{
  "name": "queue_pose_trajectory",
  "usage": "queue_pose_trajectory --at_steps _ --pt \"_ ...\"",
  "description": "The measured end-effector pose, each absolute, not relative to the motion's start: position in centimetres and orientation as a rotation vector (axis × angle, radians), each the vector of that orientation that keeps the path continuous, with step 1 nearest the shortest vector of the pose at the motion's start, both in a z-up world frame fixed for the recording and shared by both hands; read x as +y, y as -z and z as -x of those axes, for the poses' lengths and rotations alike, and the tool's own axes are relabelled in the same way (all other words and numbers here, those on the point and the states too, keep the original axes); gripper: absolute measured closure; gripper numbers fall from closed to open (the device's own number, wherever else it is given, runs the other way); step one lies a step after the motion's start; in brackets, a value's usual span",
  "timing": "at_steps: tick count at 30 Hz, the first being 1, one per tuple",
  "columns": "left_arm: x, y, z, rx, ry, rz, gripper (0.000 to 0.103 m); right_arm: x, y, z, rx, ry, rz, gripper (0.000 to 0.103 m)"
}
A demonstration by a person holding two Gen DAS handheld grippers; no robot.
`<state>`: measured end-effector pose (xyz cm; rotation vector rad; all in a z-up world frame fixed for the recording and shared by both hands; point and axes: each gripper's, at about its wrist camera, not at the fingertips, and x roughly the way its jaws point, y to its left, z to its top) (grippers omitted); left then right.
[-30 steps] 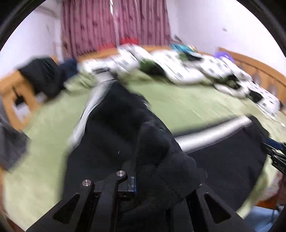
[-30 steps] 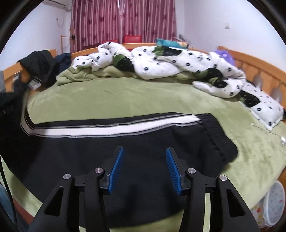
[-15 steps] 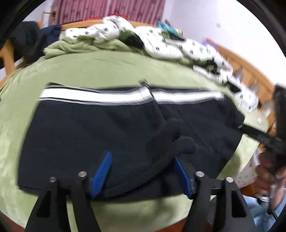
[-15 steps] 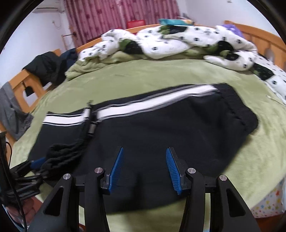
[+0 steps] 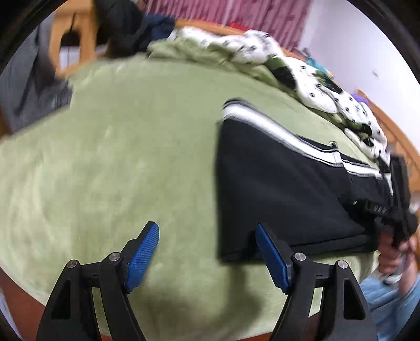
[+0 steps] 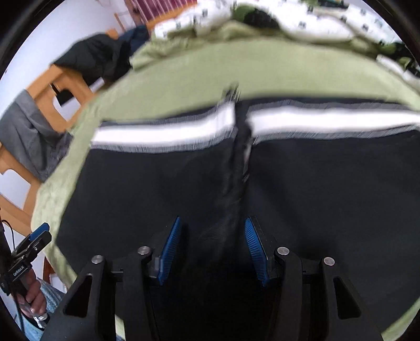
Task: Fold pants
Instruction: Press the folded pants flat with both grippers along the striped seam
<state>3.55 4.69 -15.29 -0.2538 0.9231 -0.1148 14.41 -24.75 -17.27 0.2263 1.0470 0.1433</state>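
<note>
Both hand-held grippers, left (image 5: 207, 254) and right (image 6: 211, 248), spread apart over folded black white-striped pants (image 6: 302, 183).

The pants (image 6: 288, 188) are smeared by motion blur and cut off at the right edge; the quilt (image 6: 302, 18) pattern is unresolved.

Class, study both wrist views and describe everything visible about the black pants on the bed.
The black pants look like soft fleece, with a white side stripe edged in grey. They lie flat on the green blanket, folded over, a cuff edge crossing the middle. Neither open tool, left tool or right tool, grips them.
</note>
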Motion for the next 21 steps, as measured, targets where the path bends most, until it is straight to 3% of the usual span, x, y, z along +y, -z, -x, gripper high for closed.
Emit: queue_pose_trajectory --at_steps 1,2,7,11,17,21 --pt "5.3 15.7 -3.7 0.927 0.137 0.301 0.029 -24.3 17.0 -14.2 1.017 -0.117 -0.189 0.063" --pt "5.6 16.0 -3.4 0.923 0.152 0.331 0.029 -24.1 16.5 -14.1 1.000 -0.125 -0.191 0.082" --pt "6.2 16.7 -3.1 0.904 0.180 0.384 0.029 -27.0 13.8 -12.6 0.864 -0.176 -0.337 0.085" --pt "5.7 17.0 -4.2 0.914 0.177 0.412 0.029 -26.5 17.9 -14.0 1.016 -0.119 -0.324 0.073" --pt "3.5 14.3 -6.8 0.905 0.201 0.319 0.030 -27.4 13.9 -11.6 0.917 -0.077 -0.195 0.066" --pt "2.2 12.7 -10.1 0.912 0.207 0.247 0.030 -33.6 11.2 -9.1 0.807 0.082 -0.181 0.055"
